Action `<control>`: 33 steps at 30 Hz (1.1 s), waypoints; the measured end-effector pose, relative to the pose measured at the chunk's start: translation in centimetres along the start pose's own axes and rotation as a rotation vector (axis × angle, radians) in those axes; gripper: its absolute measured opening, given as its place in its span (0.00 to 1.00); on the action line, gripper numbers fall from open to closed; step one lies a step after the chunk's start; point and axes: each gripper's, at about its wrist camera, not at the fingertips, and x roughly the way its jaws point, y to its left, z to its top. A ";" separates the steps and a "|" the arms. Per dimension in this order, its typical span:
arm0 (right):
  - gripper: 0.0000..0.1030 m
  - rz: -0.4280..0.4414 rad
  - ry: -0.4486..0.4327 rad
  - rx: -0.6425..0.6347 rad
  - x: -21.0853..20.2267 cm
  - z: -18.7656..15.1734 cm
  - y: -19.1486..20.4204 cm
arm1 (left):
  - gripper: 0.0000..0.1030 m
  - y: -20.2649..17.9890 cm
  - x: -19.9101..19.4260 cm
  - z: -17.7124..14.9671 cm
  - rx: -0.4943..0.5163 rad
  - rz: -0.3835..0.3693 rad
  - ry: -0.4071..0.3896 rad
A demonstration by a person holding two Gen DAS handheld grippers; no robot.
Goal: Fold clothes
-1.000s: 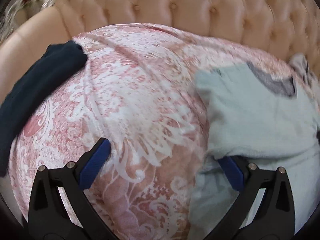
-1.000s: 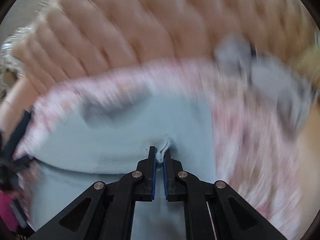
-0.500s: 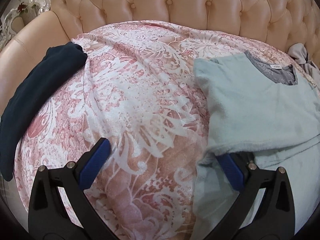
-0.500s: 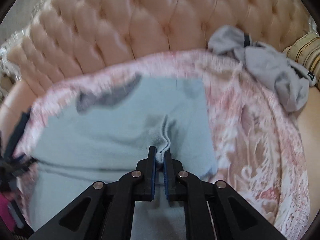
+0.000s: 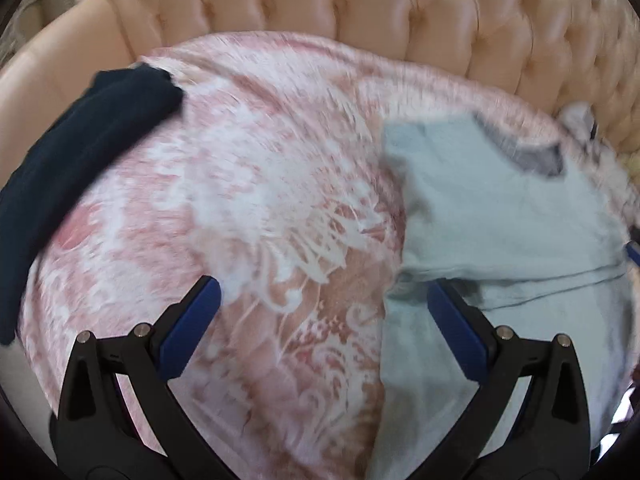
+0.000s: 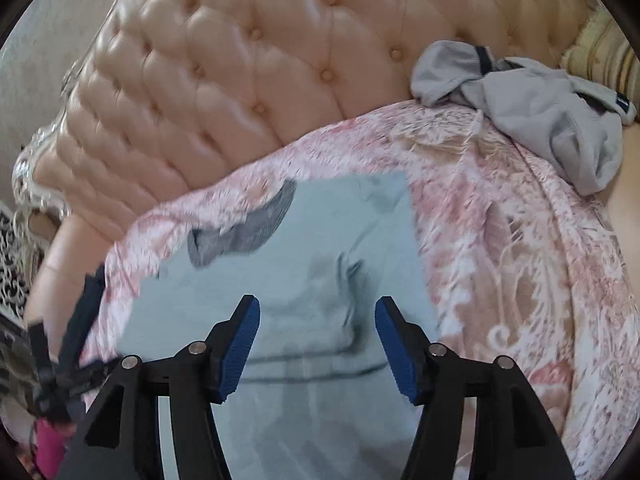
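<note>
Altogether three garments lie on one pink-and-white patterned blanket (image 5: pixel 256 208) spread over a tufted peach sofa (image 6: pixel 224 92). One pale blue shirt (image 6: pixel 304 280), with a grey neckline, lies flat near the middle of the blanket, its lower part folded up so that a crease runs across it. One dark navy garment (image 5: pixel 80 160) lies at the blanket's left edge in the left wrist view, well apart from the shirt. One crumpled grey garment (image 6: pixel 540 108) sits at the far right against the sofa back, also apart from the shirt.

Two grippers are in view, each with two blue pads. The left gripper (image 5: pixel 320 300) stands wide apart and holds nothing; one pad hangs over bare blanket, the other over the shirt's left edge by the fold. The right gripper (image 6: pixel 316 320) has just been opening, and its jaws now stand apart over the middle of the shirt with nothing pinched; the cloth lies below them and a small ridge shows there. Both views are somewhat blurred.
</note>
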 end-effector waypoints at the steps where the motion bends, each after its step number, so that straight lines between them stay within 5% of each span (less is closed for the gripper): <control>1: 0.59 0.016 0.003 0.029 0.1 0.5 -0.5 | 1.00 0.1 -1.2 0.0 -0.012 -0.009 -0.048; 4: 0.59 0.114 0.036 0.081 1.1 1.4 -1.6 | 1.00 -2.4 -2.7 1.0 0.060 -0.075 -0.112; 7: 0.55 0.207 0.080 0.090 2.3 1.7 -1.4 | 1.00 -7.0 0.3 1.6 0.236 -0.078 -0.028; 12: 0.55 0.217 0.143 0.097 4.1 2.2 -1.3 | 1.00 -12.5 5.3 0.1 0.420 -0.020 0.060; 18: 0.56 0.384 0.095 0.209 4.8 3.8 -3.1 | 1.00 -11.7 6.8 -0.4 0.369 -0.052 0.136; 22: 0.56 0.434 -0.029 0.293 3.3 4.4 -4.2 | 1.00 -11.8 7.1 -0.3 0.382 -0.069 0.150; 26: 0.57 0.221 -0.099 0.264 1.2 4.7 -4.2 | 1.00 -11.5 7.0 -0.4 0.369 -0.077 0.138; 33: 0.55 -0.203 -0.037 -0.394 2.9 2.5 7.1 | 1.00 -11.5 6.9 -0.4 0.365 -0.071 0.137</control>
